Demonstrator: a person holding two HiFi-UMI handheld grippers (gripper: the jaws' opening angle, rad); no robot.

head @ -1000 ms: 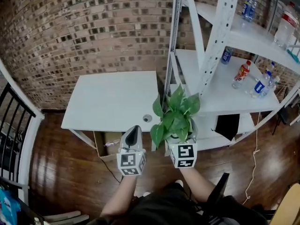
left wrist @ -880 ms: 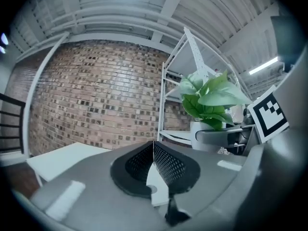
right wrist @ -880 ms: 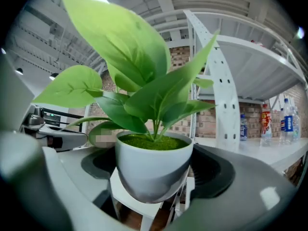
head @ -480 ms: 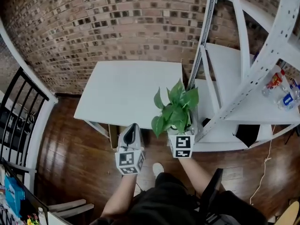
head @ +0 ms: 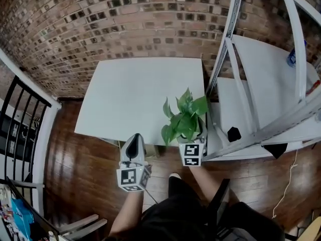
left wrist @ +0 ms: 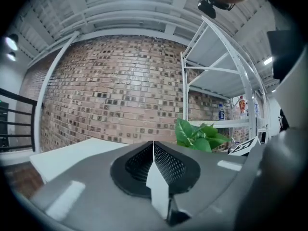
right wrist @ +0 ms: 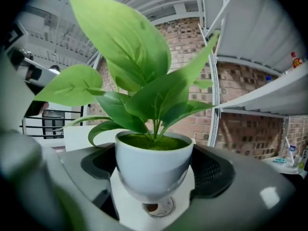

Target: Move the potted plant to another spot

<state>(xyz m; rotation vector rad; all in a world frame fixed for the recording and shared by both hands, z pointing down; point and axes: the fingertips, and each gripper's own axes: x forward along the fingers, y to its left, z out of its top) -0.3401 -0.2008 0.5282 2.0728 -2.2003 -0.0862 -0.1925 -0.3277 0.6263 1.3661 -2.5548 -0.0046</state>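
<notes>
**Potted plant (head: 184,119) held in right gripper (head: 193,139) at near edge of white table (head: 130,89).**

The plant's white pot (right wrist: 154,170) is gripped between the right gripper's jaws, which are spread wide around its lower body. The plant is upright and is positioned over the tabletop's near edge, close to the right corner and just beside the white metal shelving rack (head: 235,79). Whether the pot rests on the tabletop cannot be determined. The left gripper (head: 133,138) is closed, jaws together with nothing between them. It is held off the near edge over the wooden floor (head: 80,169), left of the plant.
</notes>
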